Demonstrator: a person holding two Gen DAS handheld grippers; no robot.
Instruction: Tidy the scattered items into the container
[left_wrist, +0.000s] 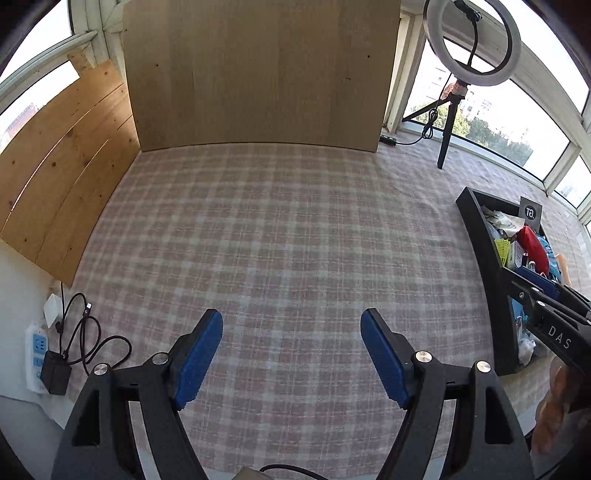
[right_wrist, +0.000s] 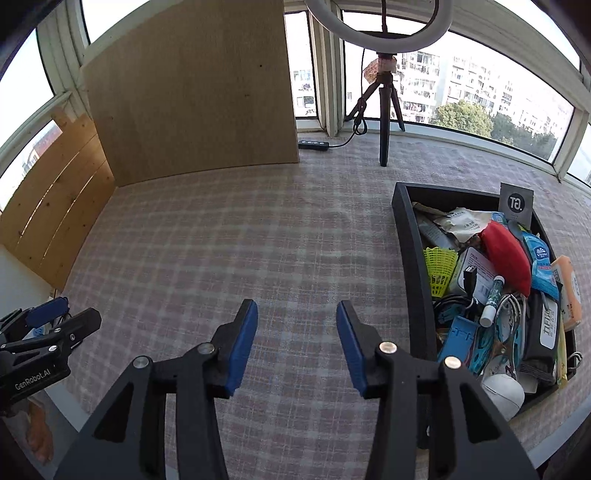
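Note:
The black container (right_wrist: 404, 236) stands on the checked cloth at the right, filled with several items: a red pouch (right_wrist: 506, 254), a yellow shuttlecock (right_wrist: 439, 266), tissue packs (right_wrist: 541, 266), a white ball (right_wrist: 504, 391) and cables. My right gripper (right_wrist: 295, 308) hangs open over bare cloth just left of the container, nothing between its blue pads. My left gripper (left_wrist: 291, 317) is wide open over bare cloth further left, also empty. The left wrist view shows the container (left_wrist: 480, 236) at its right edge. No loose item shows on the cloth in either view.
A ring light on a tripod (right_wrist: 384, 110) stands at the back by the window. Wooden boards (left_wrist: 258, 74) line the back and left. A power strip with a charger and cable (left_wrist: 40, 354) lies off the table's left edge. The table's front edge is close below both grippers.

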